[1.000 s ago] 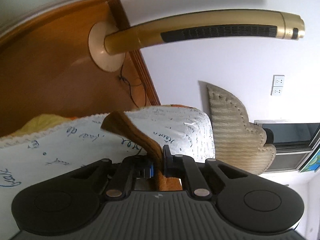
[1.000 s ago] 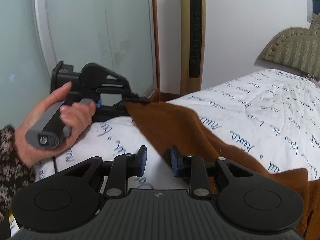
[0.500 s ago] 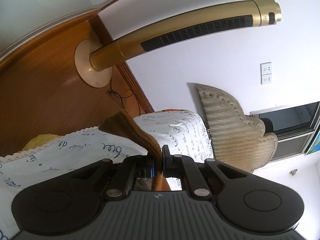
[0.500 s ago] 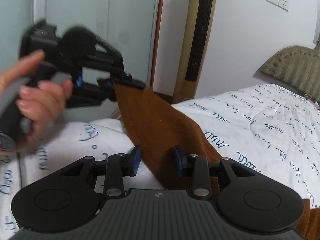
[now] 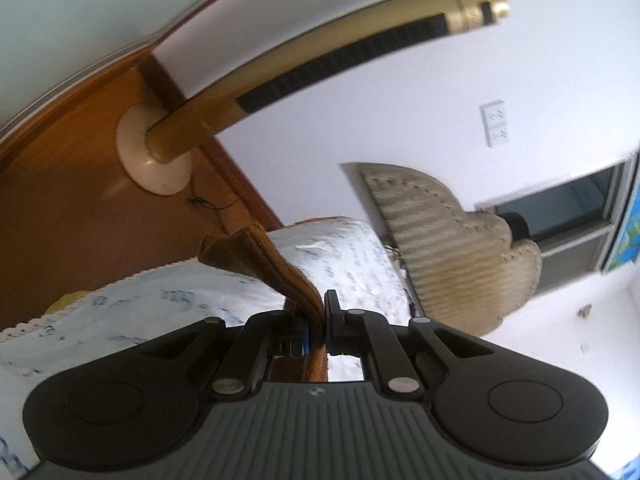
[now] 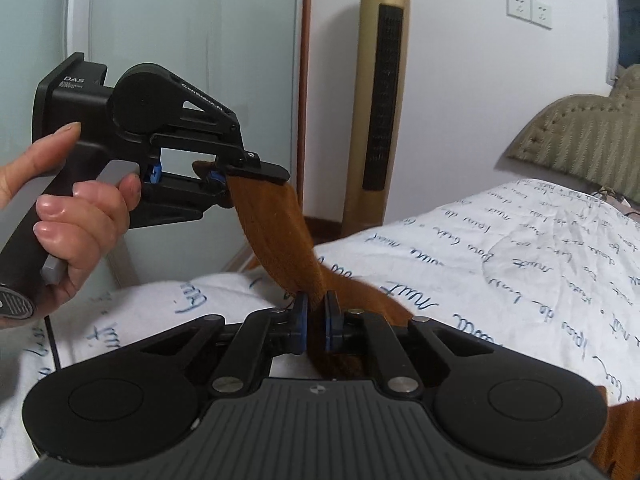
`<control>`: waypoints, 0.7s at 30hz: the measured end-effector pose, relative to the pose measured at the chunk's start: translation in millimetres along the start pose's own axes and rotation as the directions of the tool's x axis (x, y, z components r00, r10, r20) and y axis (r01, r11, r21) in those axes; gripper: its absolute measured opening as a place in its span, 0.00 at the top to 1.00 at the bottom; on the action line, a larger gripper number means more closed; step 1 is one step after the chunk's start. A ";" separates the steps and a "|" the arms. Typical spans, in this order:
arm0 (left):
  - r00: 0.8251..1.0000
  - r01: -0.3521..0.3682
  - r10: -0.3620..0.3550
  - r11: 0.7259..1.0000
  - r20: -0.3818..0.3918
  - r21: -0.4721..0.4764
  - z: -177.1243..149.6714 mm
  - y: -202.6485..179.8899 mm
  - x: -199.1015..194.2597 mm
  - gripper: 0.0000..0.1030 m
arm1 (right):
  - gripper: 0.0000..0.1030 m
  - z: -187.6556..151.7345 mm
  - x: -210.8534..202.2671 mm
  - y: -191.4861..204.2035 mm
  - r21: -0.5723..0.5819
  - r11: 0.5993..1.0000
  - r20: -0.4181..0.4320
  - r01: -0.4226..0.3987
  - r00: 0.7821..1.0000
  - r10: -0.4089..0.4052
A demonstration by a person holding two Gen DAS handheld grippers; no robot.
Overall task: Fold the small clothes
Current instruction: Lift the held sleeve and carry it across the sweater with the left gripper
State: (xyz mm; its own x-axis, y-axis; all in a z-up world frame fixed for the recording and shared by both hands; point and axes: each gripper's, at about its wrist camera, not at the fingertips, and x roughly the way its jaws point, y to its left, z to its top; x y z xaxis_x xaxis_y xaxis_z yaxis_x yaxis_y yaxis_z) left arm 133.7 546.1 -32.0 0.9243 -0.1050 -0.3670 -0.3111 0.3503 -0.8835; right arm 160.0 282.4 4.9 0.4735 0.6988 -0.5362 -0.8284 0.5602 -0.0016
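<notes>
Your left claw [image 6: 224, 178] stays clenched on the brown garment [image 6: 280, 236], now lifted off the bed [image 6: 500, 264]; your right claw [image 6: 316, 308] is closing on its edge, ready to stretch it.

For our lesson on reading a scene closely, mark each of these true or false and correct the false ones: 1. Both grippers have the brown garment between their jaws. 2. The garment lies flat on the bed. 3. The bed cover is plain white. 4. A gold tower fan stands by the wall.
1. True. The left gripper is shut on the brown garment, and the right gripper is closing with the same cloth between its jaws.
2. False. A stretch of it hangs in the air between the two grippers; the rest trails onto the bed cover.
3. False. The cover is white with blue handwriting printed on it.
4. True. The gold tower fan stands upright by the wall.
</notes>
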 end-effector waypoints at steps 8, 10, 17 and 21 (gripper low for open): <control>0.997 0.075 -0.068 0.979 -0.046 0.189 -41.6 -87.8 -1.4 0.93 | 0.90 -2.1 -63.0 -35.4 0.098 0.995 0.110 0.018 0.994 -0.029; 0.994 0.100 -0.086 0.964 -0.069 0.247 -62.9 -114.2 1.9 0.93 | 0.90 -7.1 -83.3 -53.9 0.150 0.988 0.135 0.027 0.990 -0.048; 0.968 0.209 -0.137 0.902 -0.209 0.378 -157.0 -199.4 38.8 0.93 | 0.90 -44.1 -160.9 -130.9 0.381 0.923 0.193 0.062 0.970 -0.145; 0.946 0.262 -0.128 0.846 -0.299 0.465 -226.4 -241.9 69.7 0.93 | 0.90 -78.0 -197.4 -171.8 0.505 0.859 0.193 0.090 0.957 -0.214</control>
State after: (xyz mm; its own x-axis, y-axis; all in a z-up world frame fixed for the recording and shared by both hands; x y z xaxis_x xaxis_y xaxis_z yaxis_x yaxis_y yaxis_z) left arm 223.3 243.3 90.2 0.8478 -0.4222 -0.3207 0.0817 0.7017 -0.7078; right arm 185.5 13.5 45.2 0.6889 0.6349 -0.3497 -0.5174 0.7686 0.3762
